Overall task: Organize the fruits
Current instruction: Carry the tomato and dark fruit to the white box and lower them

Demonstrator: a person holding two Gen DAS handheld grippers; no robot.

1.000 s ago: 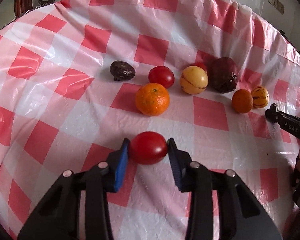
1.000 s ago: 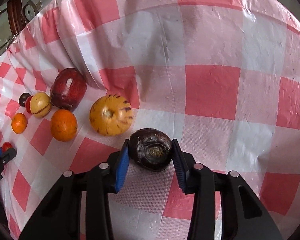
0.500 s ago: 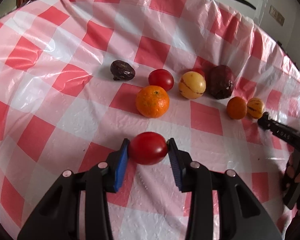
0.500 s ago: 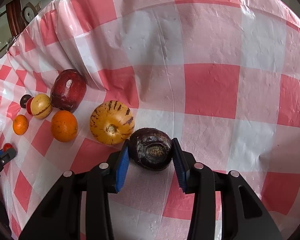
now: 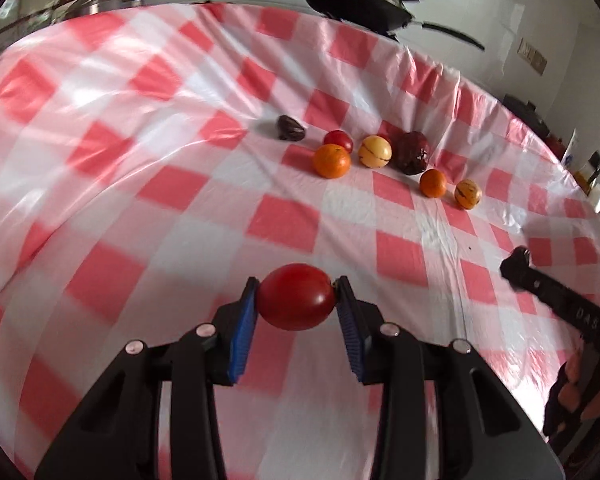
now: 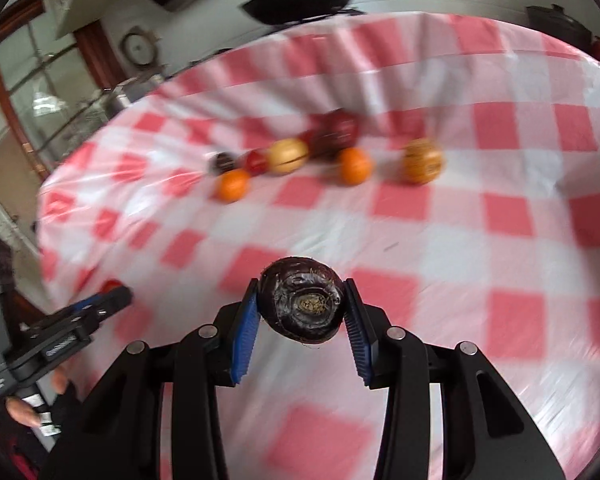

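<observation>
Now the left gripper is clamped on a red tomato, its blue pads pressing both sides, and the fruit is held above the red-and-white checked cloth. The right gripper is likewise clenched on a dark purple fruit, wrinkled, with a pale scar facing the camera, also held clear of the cloth.

Farther back on the table the other fruits lie in a loose row. From the left wrist view they run: a small dark fruit apart at the left, then a second tomato just behind an orange, a pale yellow striped melon, a big dark red fruit beside it, a smaller orange and a small striped melon nearest the right.

At the right edge of that view the other gripper's black finger pokes in. A black pan sits beyond the table's far edge. The right wrist view is blurred.
</observation>
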